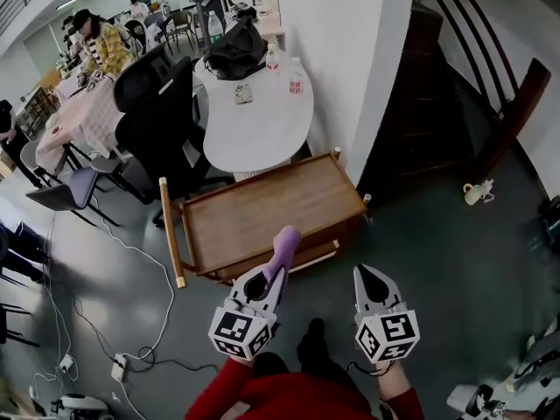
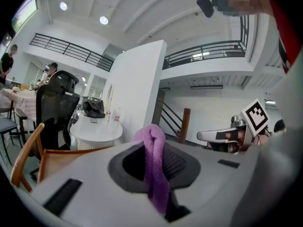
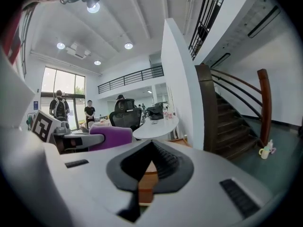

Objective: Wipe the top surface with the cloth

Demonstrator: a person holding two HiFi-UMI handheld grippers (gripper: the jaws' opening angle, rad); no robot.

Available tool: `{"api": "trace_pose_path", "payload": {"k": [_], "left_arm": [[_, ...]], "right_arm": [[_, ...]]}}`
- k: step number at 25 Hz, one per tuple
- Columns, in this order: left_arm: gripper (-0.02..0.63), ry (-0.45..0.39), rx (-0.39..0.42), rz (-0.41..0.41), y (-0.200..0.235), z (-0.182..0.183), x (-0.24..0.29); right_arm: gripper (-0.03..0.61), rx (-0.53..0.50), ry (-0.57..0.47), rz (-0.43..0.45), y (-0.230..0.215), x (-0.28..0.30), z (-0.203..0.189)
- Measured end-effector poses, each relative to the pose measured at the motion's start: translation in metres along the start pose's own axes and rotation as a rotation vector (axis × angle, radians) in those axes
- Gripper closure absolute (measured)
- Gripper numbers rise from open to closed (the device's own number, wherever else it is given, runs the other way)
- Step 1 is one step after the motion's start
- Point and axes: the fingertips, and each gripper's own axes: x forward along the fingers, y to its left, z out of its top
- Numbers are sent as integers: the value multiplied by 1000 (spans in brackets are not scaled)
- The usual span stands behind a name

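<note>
A low wooden cart (image 1: 262,208) with a flat brown top stands ahead of me on the grey floor. My left gripper (image 1: 278,269) is shut on a purple cloth (image 1: 283,245) that sticks out past its tips, just over the cart's near edge. In the left gripper view the purple cloth (image 2: 154,167) is pinched between the jaws. My right gripper (image 1: 367,274) hangs to the right of the cart's near corner, shut with nothing in it. The right gripper view shows the cloth (image 3: 110,136) and a bit of the wooden cart (image 3: 147,176).
A white oval table (image 1: 254,116) with bottles and a black bag stands behind the cart, beside a white pillar (image 1: 350,51). Black office chairs (image 1: 157,112) are to the left. Cables and a power strip (image 1: 118,367) lie on the floor. A staircase (image 1: 455,86) is to the right.
</note>
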Motion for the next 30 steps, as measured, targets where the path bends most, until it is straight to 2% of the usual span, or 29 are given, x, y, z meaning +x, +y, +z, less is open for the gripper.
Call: {"api": "trace_pose_path", "payload": {"k": [7, 15, 18, 24, 30], "left_arm": [[561, 47, -11, 29, 26, 5, 66], [561, 110, -94, 46, 85, -8, 128], [561, 134, -125, 20, 99, -12, 159], [561, 148, -113, -59, 101, -13, 258], [561, 229, -191, -126, 85, -34, 348]], "right_arm": [[575, 12, 17, 25, -37, 67, 22], [575, 23, 77, -7, -59, 132, 30], [575, 43, 99, -36, -67, 149, 29], [575, 53, 114, -84, -92, 168, 32], [575, 47, 154, -110, -111, 177, 33]]}}
